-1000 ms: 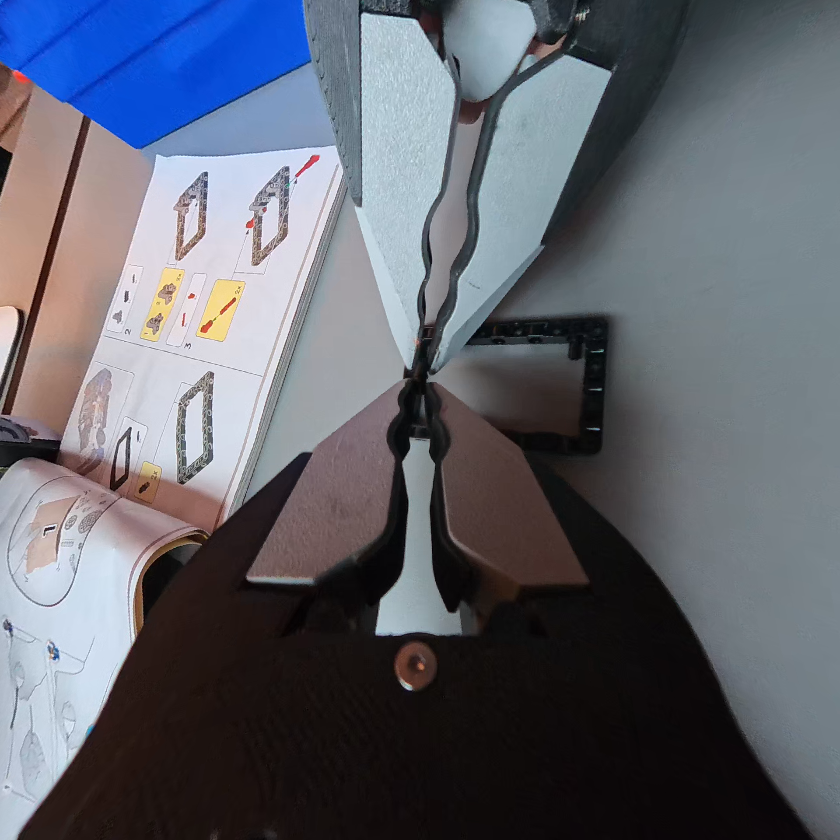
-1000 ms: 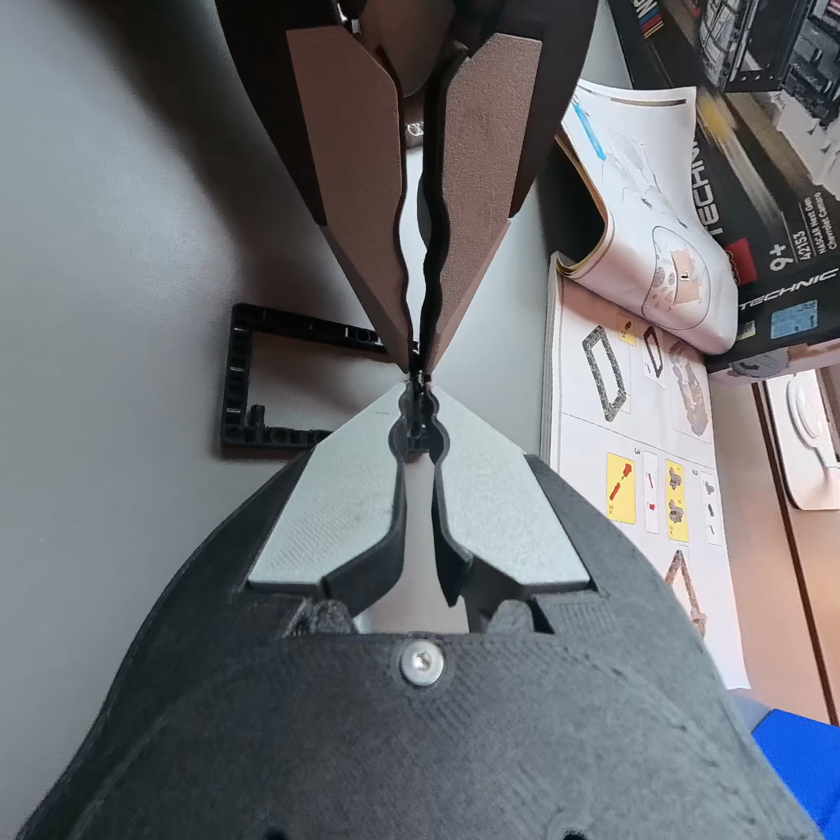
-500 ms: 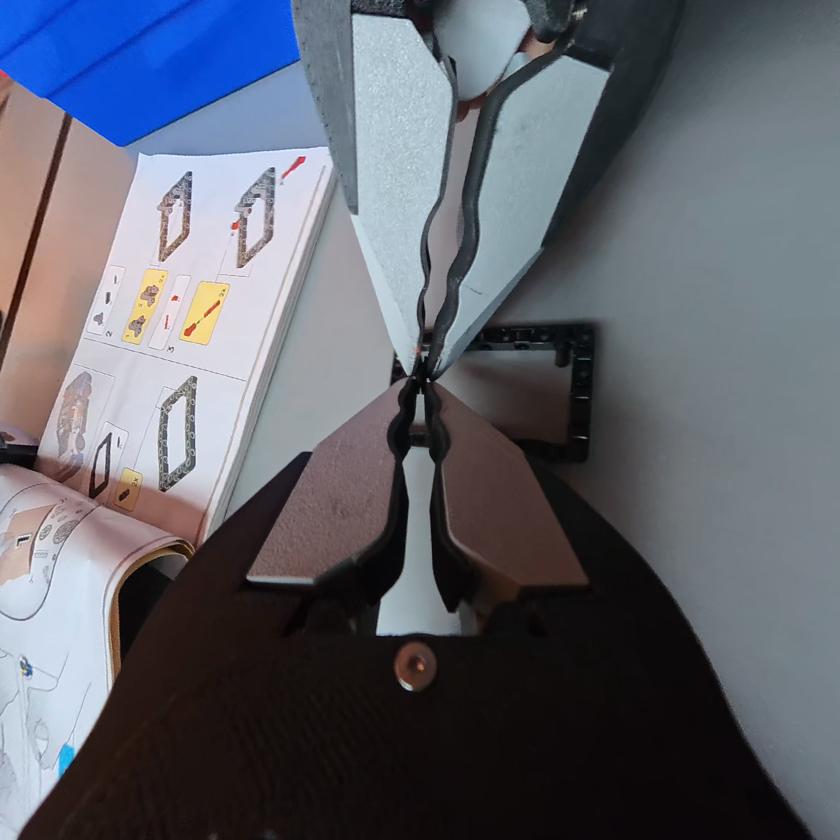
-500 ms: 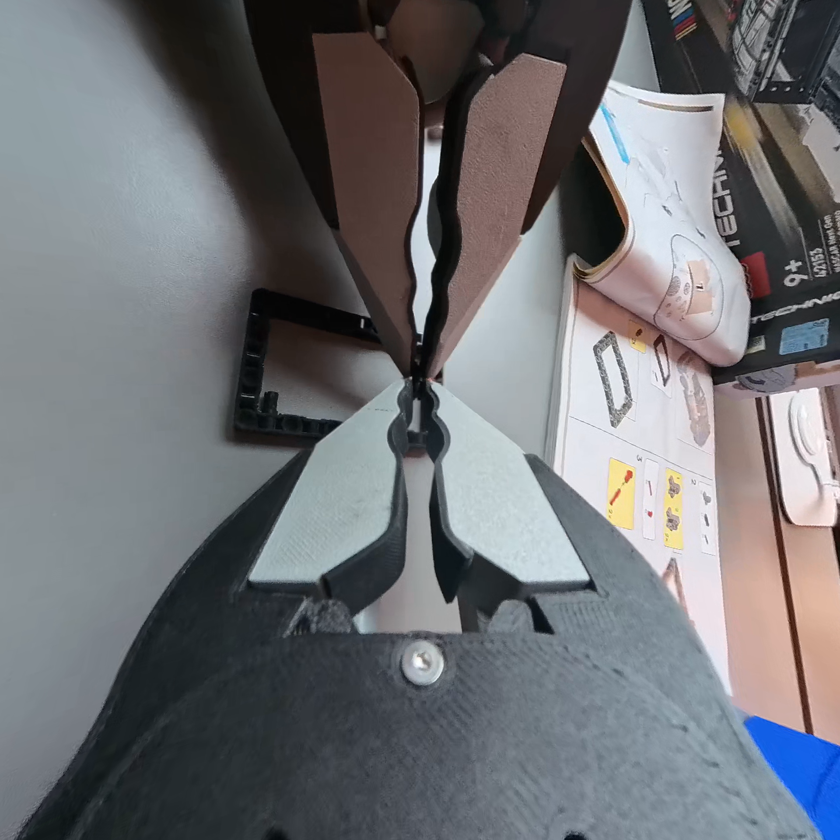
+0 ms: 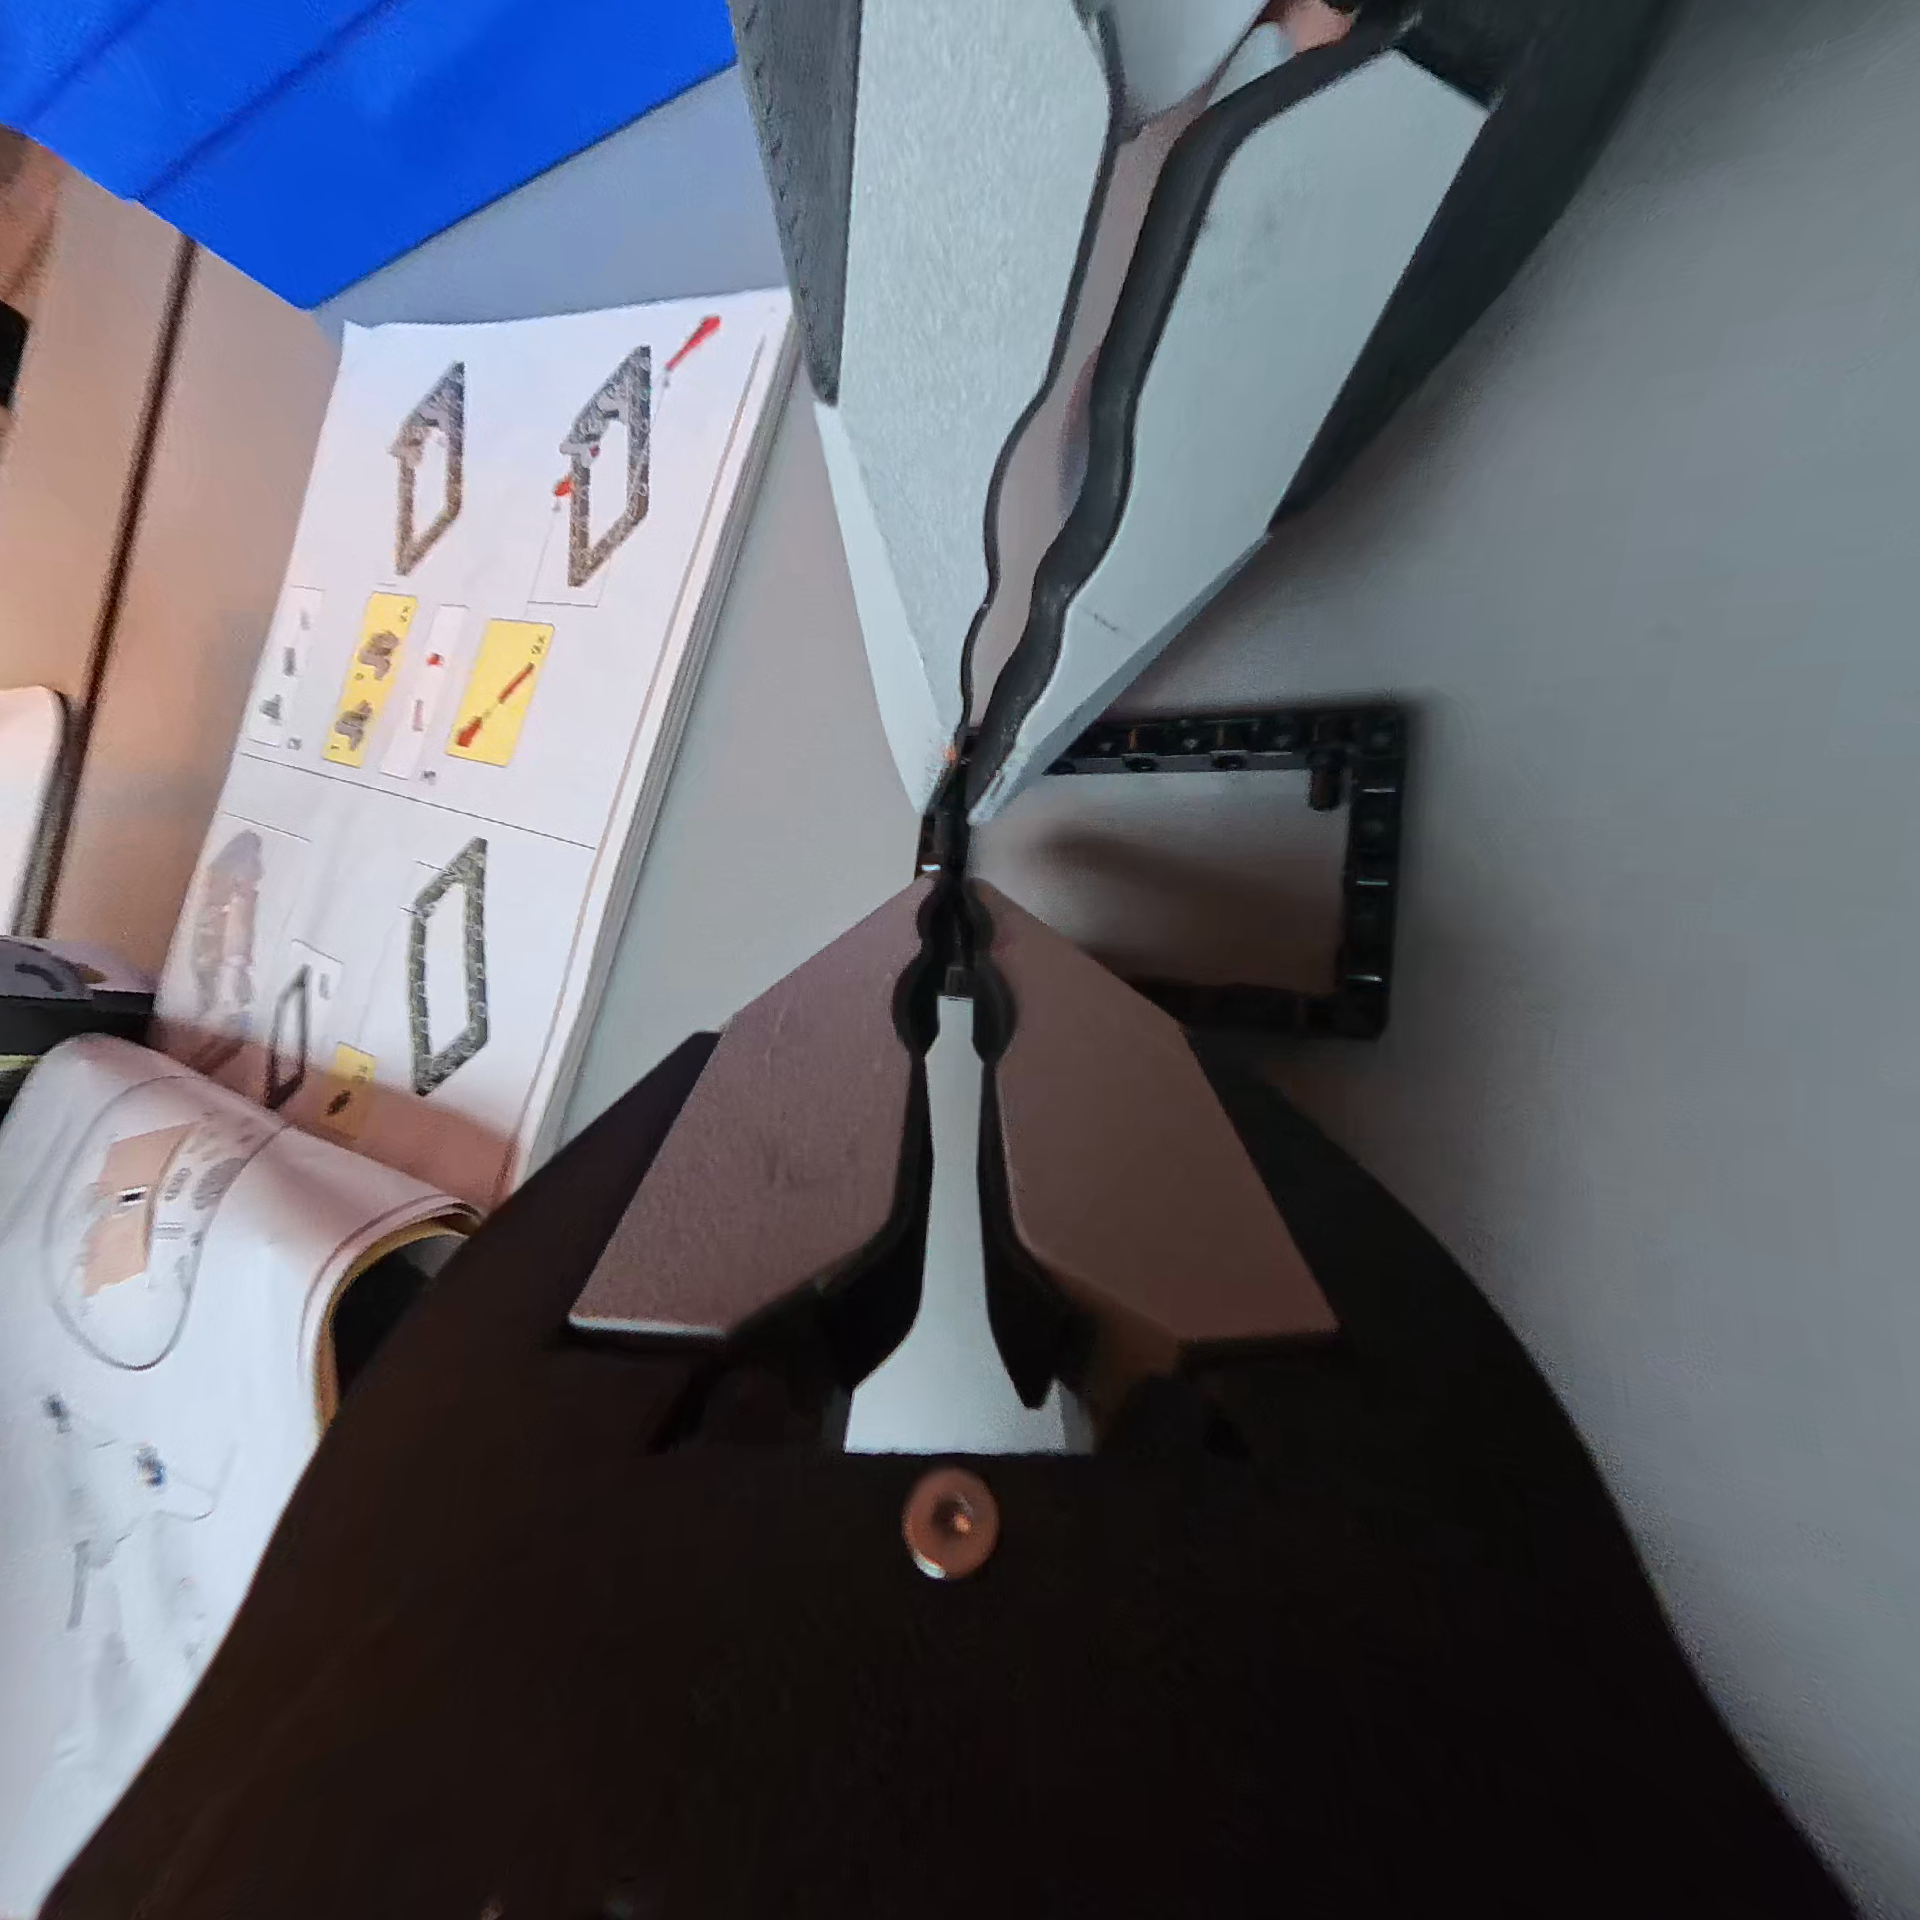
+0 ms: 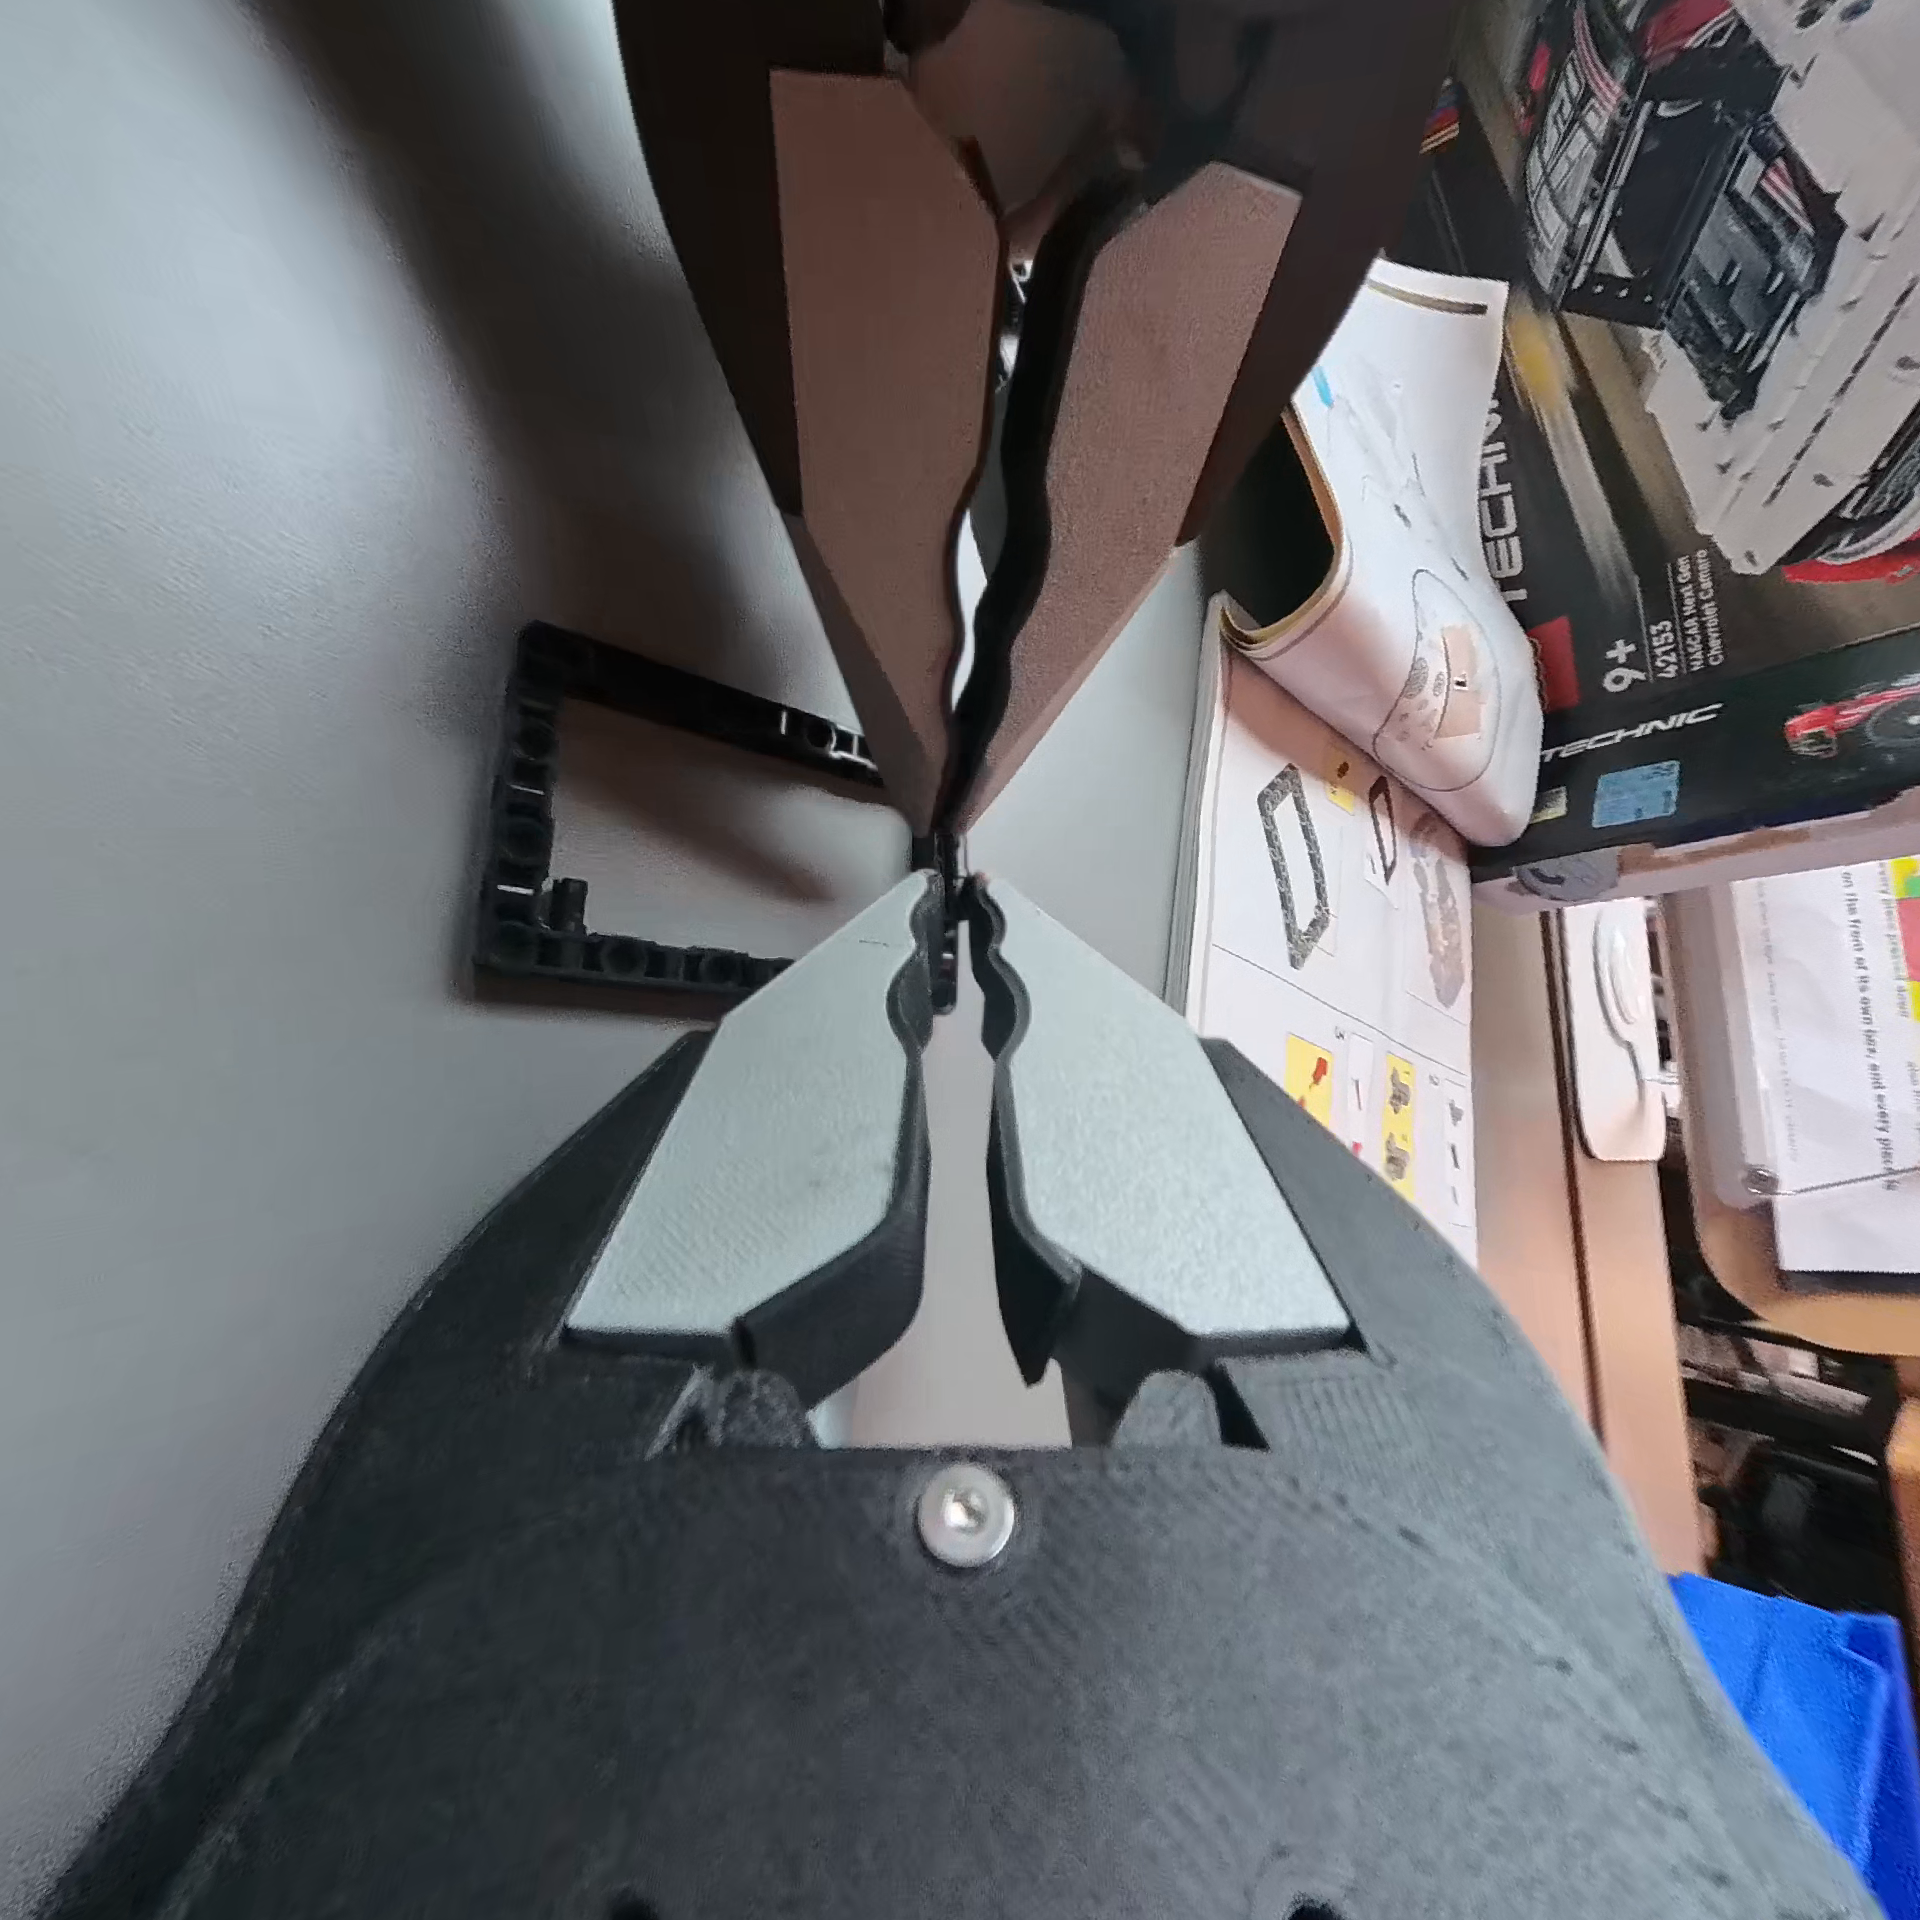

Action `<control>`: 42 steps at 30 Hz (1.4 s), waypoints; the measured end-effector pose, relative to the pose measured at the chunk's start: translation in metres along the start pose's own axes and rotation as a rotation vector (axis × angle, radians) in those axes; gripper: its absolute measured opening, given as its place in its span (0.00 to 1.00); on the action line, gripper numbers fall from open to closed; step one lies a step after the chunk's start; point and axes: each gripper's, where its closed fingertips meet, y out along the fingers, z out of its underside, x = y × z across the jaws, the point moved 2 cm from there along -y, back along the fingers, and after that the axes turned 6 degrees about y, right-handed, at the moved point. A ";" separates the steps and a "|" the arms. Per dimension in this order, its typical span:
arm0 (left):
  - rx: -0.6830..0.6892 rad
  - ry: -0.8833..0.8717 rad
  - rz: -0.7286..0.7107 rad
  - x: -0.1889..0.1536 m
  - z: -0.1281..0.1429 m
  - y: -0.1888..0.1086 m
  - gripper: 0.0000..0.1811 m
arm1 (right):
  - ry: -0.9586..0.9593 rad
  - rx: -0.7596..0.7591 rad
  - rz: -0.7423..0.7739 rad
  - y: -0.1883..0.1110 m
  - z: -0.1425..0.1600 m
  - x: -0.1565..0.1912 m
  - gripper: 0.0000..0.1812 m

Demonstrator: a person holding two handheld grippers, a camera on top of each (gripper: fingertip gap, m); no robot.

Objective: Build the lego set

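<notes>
Meeting tip to tip above the black frame (image 5: 1371,873) on the grey table (image 5: 1662,623), left gripper (image 5: 948,914) and right gripper (image 6: 948,914) each pinch a small black piece (image 6: 945,935), jaws narrow, probably to join parts.

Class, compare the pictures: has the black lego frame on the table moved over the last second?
No. The black lego frame lies just as far from the instruction booklet as before; only the camera shifted.

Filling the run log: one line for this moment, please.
left gripper: shut on small black piece | right gripper: shut on same piece | black frame: on table
</notes>
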 end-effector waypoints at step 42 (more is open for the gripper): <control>-0.019 -0.001 -0.007 0.001 -0.007 -0.002 0.00 | -0.004 0.008 0.017 0.000 -0.002 0.001 0.01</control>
